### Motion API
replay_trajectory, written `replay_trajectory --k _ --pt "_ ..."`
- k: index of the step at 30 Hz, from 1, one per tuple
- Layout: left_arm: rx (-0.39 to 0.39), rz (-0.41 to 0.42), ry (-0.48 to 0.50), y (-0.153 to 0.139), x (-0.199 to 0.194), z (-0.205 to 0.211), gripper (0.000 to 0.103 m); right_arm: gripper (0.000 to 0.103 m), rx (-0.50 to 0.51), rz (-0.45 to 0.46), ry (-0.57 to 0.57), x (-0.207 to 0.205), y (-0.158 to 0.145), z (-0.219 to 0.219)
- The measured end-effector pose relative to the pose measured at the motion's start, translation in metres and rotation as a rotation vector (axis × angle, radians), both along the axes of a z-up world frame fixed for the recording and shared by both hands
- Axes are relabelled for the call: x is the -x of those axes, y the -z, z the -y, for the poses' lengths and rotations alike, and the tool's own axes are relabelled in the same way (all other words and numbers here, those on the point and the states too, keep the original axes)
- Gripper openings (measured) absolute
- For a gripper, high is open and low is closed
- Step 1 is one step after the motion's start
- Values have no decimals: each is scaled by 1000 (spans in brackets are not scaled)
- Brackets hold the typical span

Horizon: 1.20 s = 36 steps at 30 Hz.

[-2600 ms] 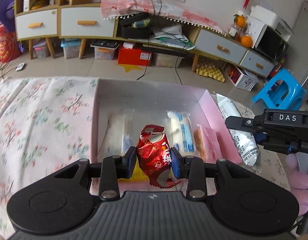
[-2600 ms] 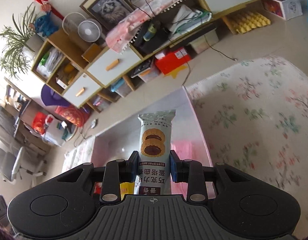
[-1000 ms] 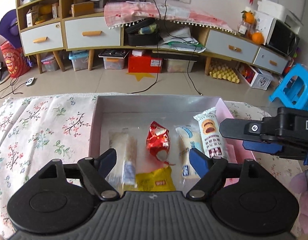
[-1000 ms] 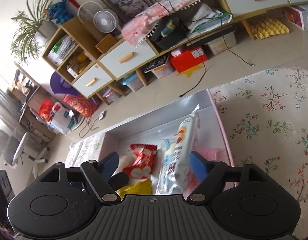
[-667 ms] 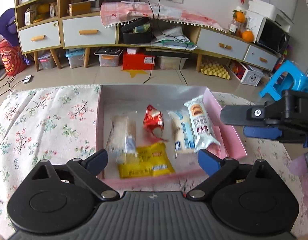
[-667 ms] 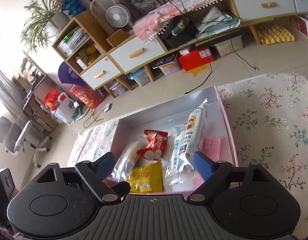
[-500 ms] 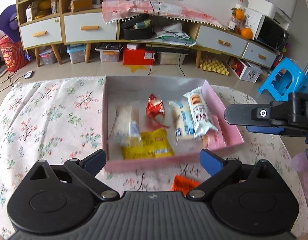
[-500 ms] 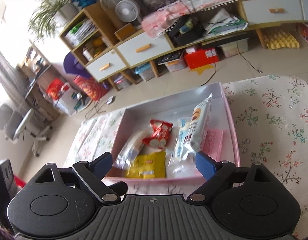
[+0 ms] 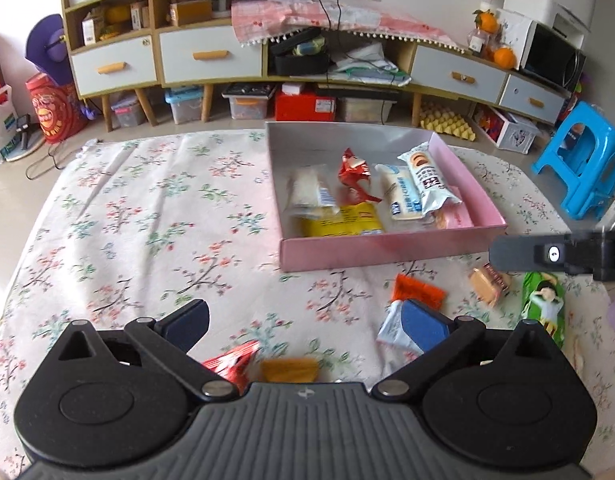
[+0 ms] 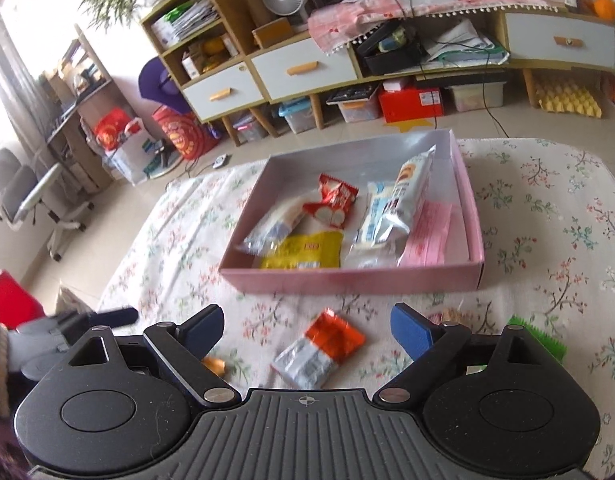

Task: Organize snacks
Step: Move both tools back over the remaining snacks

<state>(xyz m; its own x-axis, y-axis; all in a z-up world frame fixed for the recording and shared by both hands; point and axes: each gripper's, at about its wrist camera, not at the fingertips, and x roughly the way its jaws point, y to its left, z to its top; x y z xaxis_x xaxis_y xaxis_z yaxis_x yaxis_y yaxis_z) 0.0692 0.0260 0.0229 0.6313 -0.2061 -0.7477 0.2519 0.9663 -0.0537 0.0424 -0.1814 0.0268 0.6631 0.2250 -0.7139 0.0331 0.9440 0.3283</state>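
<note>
A pink box [image 9: 387, 246] [image 10: 347, 278] on the flowered tablecloth holds several snacks: a red wrapper [image 9: 353, 174] [image 10: 333, 196], a yellow packet [image 9: 339, 222] [image 10: 303, 254] and a silver cookie pack [image 9: 427, 178] [image 10: 403, 196]. Loose snacks lie in front of the box: an orange-and-white packet [image 9: 413, 294] [image 10: 319, 350], a small cracker pack [image 9: 487, 286], a green packet [image 9: 545, 312] [image 10: 539, 344], a red packet [image 9: 233, 362] and an orange one [image 9: 289, 370]. My left gripper [image 9: 303, 324] is open and empty above the near snacks. My right gripper [image 10: 307, 326] is open and empty above the orange-and-white packet.
The tablecloth [image 9: 147, 220] left of the box is bare. The right gripper's body [image 9: 559, 254] shows at the right of the left wrist view. Cabinets [image 9: 211, 56], storage bins and a blue stool [image 9: 583, 164] stand on the floor beyond the table.
Both grippers let go of their snacks in the box, opened wide and pulled back toward me. The loose snacks in front of the box have come into view.
</note>
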Motion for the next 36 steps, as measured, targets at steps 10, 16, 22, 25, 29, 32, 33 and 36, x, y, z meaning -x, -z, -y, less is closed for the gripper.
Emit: replay_trajectory --k 10,16,22,25,29,32,33,36 --pt "-53 15 -33 7 22 -36 103 92 214 24 -134 30 20 -38" --pt "-79 -4 -19 16 32 -47 103 92 248 27 -179 39 33 -51" --pt "-80 -96 -35 33 35 -59 102 92 303 -32 -277 40 56 -74" --pt "-57 -141 -33 41 38 -65 102 92 338 -62 -323 42 71 -84" --pt "-14 -214 -27 56 40 -69 103 98 355 -53 -338 44 84 -89" --pt "-5 -199 -20 57 42 -70 103 103 343 -54 -326 41 88 -87" --pt "-7 -196 -14 57 43 -70 103 103 331 -53 -321 40 89 -85" --pt "3 -195 -16 56 42 -70 102 103 330 -28 -320 39 90 -86"
